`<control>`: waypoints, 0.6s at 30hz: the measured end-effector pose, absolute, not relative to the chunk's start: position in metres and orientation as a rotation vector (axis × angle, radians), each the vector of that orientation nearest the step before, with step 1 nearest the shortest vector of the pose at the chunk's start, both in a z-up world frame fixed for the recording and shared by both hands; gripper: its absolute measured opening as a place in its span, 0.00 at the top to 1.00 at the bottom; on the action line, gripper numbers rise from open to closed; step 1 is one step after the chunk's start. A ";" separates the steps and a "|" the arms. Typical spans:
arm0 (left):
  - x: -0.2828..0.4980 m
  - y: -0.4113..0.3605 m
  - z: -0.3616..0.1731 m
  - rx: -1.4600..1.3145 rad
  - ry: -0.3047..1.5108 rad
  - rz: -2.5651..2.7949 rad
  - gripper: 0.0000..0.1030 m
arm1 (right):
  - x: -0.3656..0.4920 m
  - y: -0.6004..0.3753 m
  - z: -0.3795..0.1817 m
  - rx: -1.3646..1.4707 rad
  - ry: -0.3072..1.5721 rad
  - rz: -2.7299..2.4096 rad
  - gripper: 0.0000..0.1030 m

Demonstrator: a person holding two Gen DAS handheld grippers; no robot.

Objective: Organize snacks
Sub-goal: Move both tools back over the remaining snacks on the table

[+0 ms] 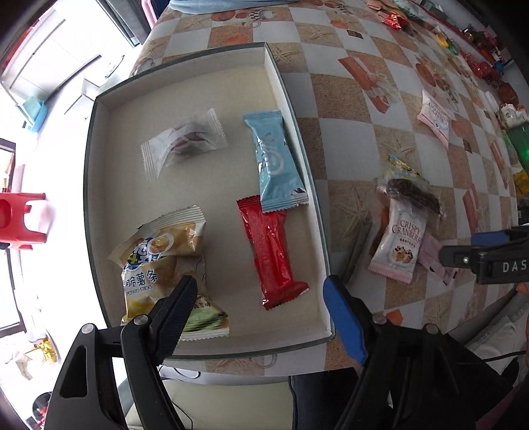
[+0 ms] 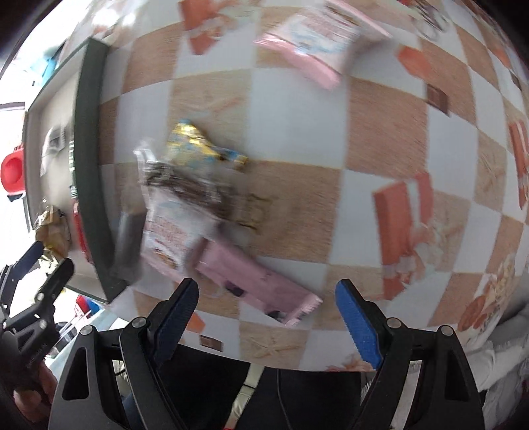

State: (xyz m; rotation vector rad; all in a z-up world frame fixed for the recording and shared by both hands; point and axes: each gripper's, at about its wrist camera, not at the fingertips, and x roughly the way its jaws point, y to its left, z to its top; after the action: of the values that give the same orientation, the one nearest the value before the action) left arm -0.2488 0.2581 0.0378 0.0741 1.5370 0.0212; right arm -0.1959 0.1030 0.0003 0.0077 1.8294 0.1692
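A shallow beige box (image 1: 291,109) holds a clear wrapped snack (image 1: 185,142), a light blue bar (image 1: 274,162), a red bar (image 1: 271,251) and potato-stick bags (image 1: 158,261). My left gripper (image 1: 261,291) hangs open over the box's near end, nothing between its fingers. Right of the box lies a loose pile: a Crispy Cranberry pack (image 1: 400,244), a dark chocolate snack (image 1: 413,195) and a pink bar (image 2: 261,284). My right gripper (image 2: 267,294) stands open just above the pink bar, apart from it; that view is blurred.
The checkered tablecloth (image 1: 347,139) carries another pink pack (image 1: 436,119) and several small sweets (image 1: 396,20) along the far edge. A red stool (image 1: 20,218) stands on the floor to the left. The box's dark wall (image 2: 89,158) lies left of the pile.
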 end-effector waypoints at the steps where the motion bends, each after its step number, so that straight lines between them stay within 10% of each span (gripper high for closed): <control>1: -0.250 0.258 0.038 0.075 1.539 0.024 0.21 | -0.194 0.111 0.001 0.003 1.822 0.183 0.17; 18: -0.279 0.242 0.042 0.137 1.564 -0.001 0.21 | -0.177 0.154 -0.026 -0.123 1.764 0.125 0.02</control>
State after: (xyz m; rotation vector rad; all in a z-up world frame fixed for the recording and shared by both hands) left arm -0.2786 0.2416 0.0425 0.1371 1.5643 -0.0008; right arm -0.1769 0.1540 -0.0261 -0.1227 1.7636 0.1253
